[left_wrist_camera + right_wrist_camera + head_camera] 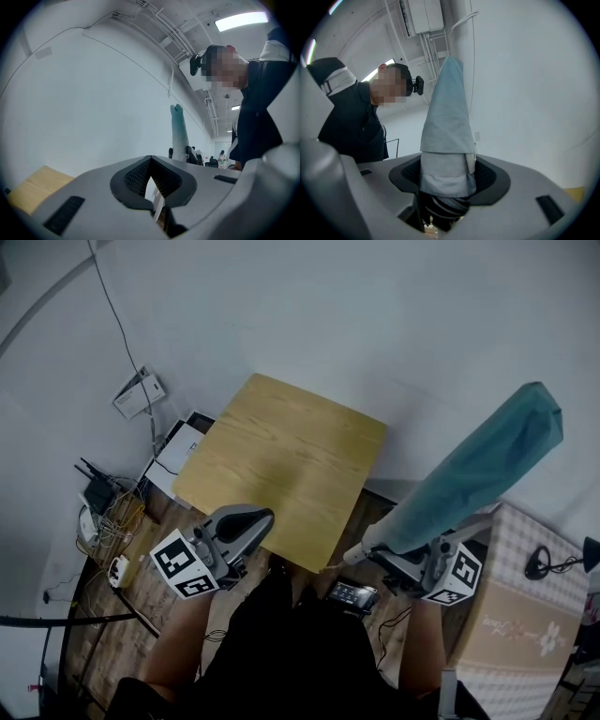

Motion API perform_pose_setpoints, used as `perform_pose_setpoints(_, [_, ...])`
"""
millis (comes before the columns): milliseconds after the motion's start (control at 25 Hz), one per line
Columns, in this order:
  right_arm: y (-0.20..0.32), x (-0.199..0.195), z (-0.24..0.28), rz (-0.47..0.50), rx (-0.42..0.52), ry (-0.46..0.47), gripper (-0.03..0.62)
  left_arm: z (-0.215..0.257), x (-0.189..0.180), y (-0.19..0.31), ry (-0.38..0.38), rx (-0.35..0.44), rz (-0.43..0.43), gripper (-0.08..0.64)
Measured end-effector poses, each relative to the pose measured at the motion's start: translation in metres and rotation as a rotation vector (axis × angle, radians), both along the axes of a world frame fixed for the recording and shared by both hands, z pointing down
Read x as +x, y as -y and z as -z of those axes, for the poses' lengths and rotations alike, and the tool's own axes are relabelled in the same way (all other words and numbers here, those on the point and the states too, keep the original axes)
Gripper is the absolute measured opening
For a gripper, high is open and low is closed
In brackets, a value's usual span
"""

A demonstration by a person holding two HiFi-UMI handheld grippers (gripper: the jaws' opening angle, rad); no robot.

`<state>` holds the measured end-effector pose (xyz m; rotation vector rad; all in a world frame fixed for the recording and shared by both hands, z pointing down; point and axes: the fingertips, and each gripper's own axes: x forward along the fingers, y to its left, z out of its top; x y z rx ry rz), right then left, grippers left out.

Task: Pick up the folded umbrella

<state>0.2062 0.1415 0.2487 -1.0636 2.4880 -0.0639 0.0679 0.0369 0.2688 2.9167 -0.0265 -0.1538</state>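
The folded umbrella (469, 479) is a long teal bundle with a pale handle end, off the table and slanting up to the right. My right gripper (405, 557) is shut on its lower part, near the handle. In the right gripper view the umbrella (447, 131) rises straight out from between the jaws of the right gripper (447, 173), which press on its gathered grey fabric. My left gripper (261, 518) hovers over the near edge of the wooden table (281, 465), its jaws together and empty. From the left gripper (150, 159) the umbrella (178, 133) shows upright in the distance.
A box draped in checkered cloth (525, 615) stands at the right with a black stand (539, 563) on it. A router and tangled cables (103, 507) and white boxes (178, 451) lie on the floor left of the table. A small black device (352, 594) sits below the grippers.
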Motion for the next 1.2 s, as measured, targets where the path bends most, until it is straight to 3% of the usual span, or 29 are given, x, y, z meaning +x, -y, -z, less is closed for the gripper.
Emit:
perform_pose_setpoints(240, [0.001,0.000,-0.004,0.023,-0.007,-0.004,0.276,-0.006,0.000,-0.001,0.011,0.000,0.025,0.008])
perform_pose_setpoints(680, [0.054,0.004,-0.014,0.027,-0.060,-0.001,0.276,-0.030,0.006,0.043,0.032,-0.042,0.015,0.008])
perform_pose_setpoints(1200, [0.156,0.022,-0.010,-0.001,-0.100,-0.017,0.276,-0.042,0.026,0.153,0.022,-0.058,0.005,0.008])
